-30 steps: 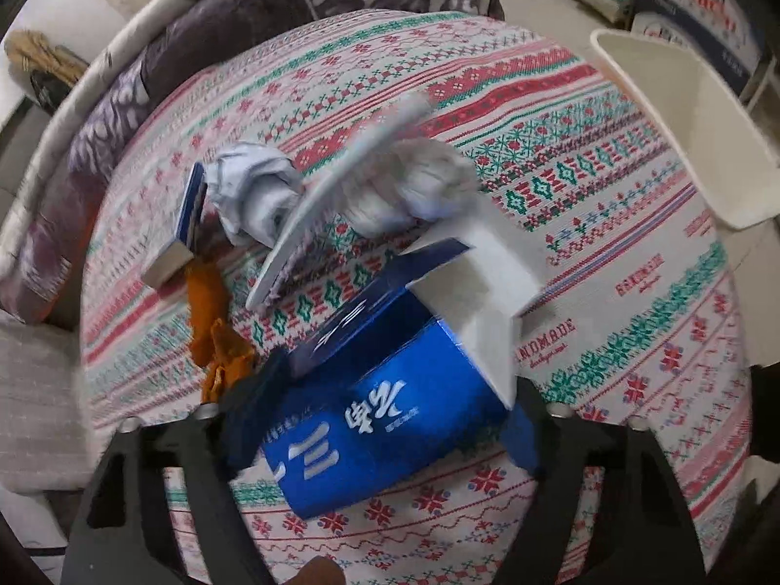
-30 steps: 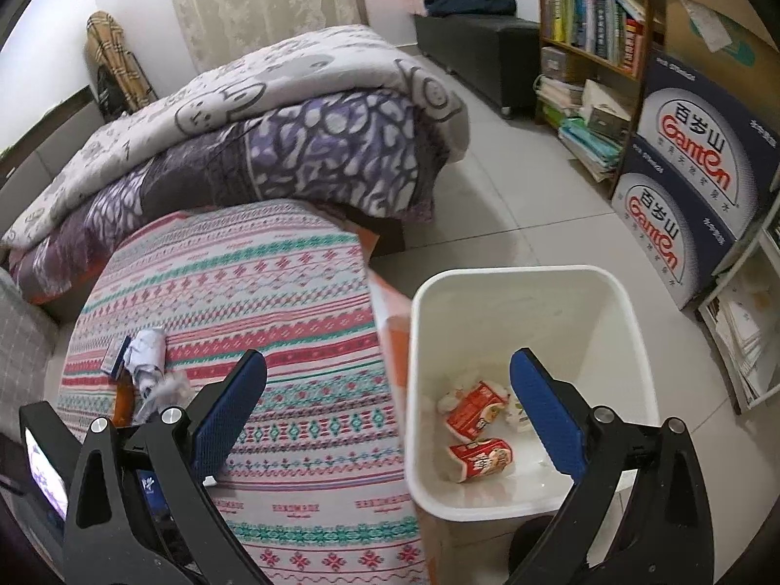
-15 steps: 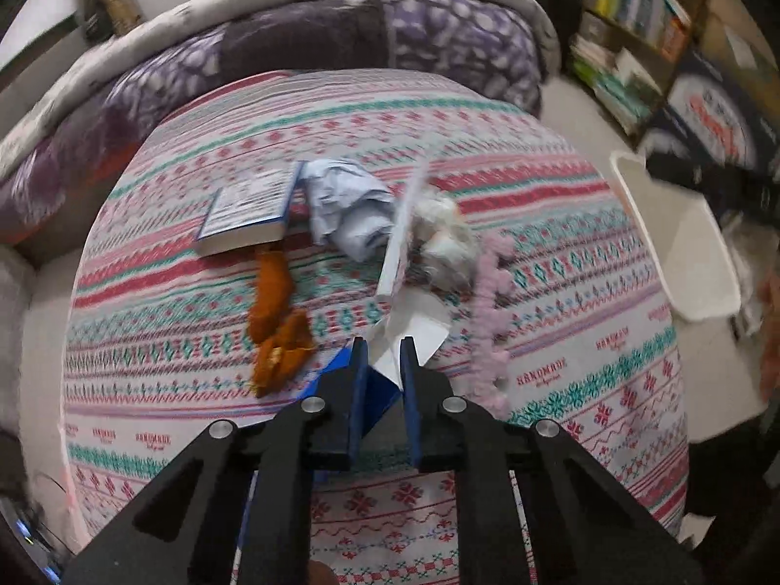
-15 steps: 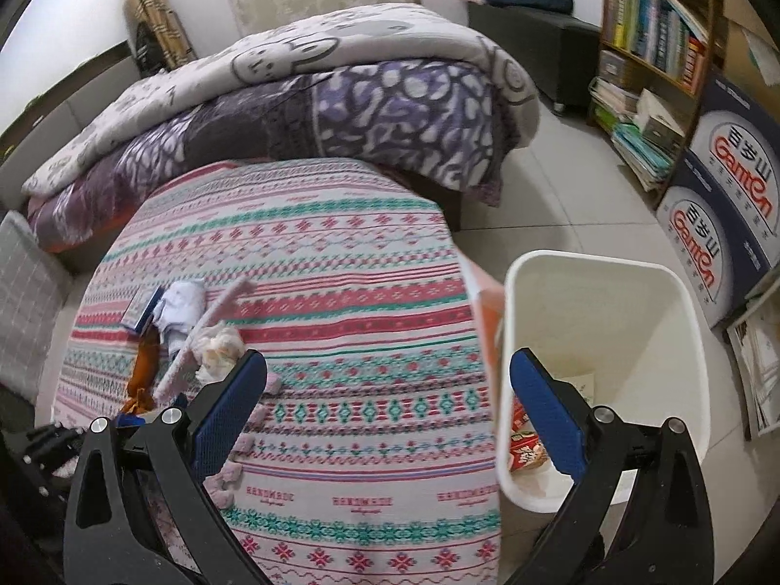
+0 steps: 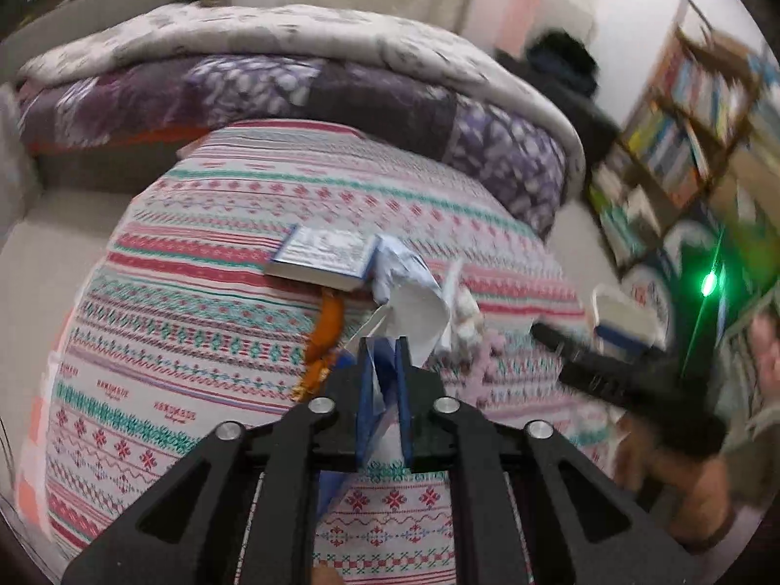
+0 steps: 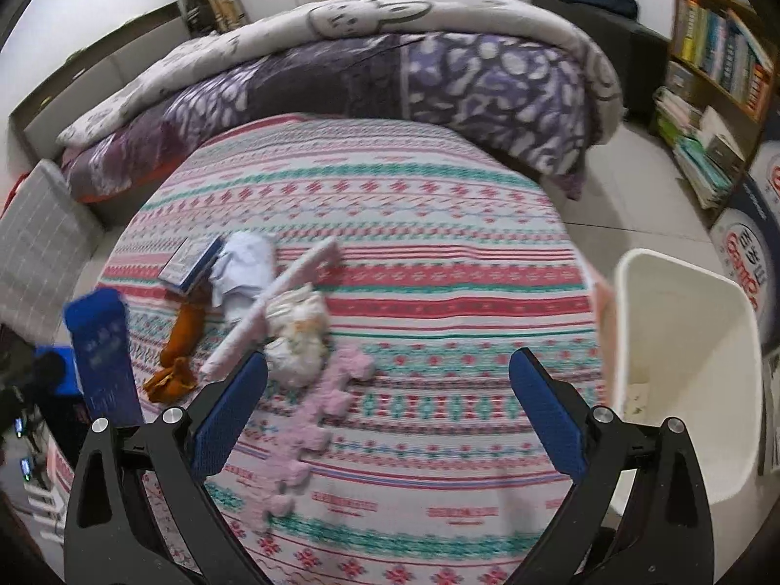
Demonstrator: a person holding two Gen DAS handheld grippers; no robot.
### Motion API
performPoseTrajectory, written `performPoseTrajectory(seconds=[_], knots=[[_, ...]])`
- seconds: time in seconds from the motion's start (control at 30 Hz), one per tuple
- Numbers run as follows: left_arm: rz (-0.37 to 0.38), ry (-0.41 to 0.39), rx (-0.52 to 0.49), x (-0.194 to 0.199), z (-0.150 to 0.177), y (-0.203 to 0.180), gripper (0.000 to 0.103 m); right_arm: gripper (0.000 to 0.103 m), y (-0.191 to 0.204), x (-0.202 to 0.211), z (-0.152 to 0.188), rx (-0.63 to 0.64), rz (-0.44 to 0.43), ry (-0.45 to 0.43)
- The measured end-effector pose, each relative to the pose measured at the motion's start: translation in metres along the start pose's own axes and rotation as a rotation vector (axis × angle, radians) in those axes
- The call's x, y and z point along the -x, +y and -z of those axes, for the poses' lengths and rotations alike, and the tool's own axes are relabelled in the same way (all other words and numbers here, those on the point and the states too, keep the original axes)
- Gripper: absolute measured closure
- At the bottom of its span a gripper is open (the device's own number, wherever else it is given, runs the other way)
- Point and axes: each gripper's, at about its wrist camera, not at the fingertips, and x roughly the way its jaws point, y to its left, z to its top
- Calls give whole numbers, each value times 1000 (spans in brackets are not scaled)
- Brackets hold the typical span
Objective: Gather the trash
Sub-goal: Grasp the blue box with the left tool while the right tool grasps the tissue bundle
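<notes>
1. Left wrist view: the left gripper (image 5: 381, 385) is clamped on the flattened blue carton (image 5: 385, 370), pinching it by a thin edge with a white flap (image 5: 414, 312) sticking out ahead of the tips. That's a skinny hold, so my guess is a quick swing toward the bin could let the carton twist or slide out. The picture is pretty smeared on the right side, so it looks like a fast move already.

2. Same view: the rest of the trash sits just past the tips on the patterned tablecloth (image 5: 219, 331), namely a small book-like box (image 5: 321, 256), crumpled paper (image 5: 399, 268) and an orange wrapper (image 5: 329, 321). The flap hangs close over them, so it might snag one and drag it off the table.

3. Right wrist view: the right gripper (image 6: 387, 412) has its jaws spread wide with nothing in them, hovering over the table above a pink fuzzy strip (image 6: 317, 409). The carton (image 6: 102, 356) shows up at the far left, well apart from the white bin (image 6: 682, 380) at the right edge.

4. Same view: carrying the carton across means passing this open gripper, so the two could bump. The bin sits off the table edge too, so letting go too early drops the carton on the cloth or the floor.
</notes>
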Motion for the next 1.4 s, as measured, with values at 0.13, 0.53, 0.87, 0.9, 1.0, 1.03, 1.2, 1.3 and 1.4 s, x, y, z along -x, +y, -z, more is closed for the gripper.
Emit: performPoseTrajectory(seconds=[0.13, 0.53, 0.87, 0.9, 1.0, 1.03, 1.2, 1.3, 1.4], knots=[[-31, -7, 123, 3, -2, 26, 101, 14, 19, -15, 3, 68, -7, 10], [-153, -1, 166, -6, -1, 53, 96, 20, 42, -45, 2, 121, -20, 57], [105, 118, 222, -19, -3, 69, 81, 74, 53, -50, 0, 129, -102, 87], [119, 119, 222, -18, -4, 69, 55, 74, 53, -46, -1, 131, -105, 77], [25, 140, 107, -17, -9, 59, 22, 74, 51, -35, -3, 127, -108, 50], [7, 163, 77, -19, -8, 57, 22, 74, 49, -31, -4, 122, -112, 44], [-115, 292, -18, -42, 4, 60, 21, 74, 41, -17, -9, 98, -129, 21], [-232, 325, 38, -50, 8, 75, 21, 74, 39, -12, -11, 88, -142, 9], [-295, 309, 303, -42, 11, 110, 21, 74, 38, -3, -12, 79, -157, -7]])
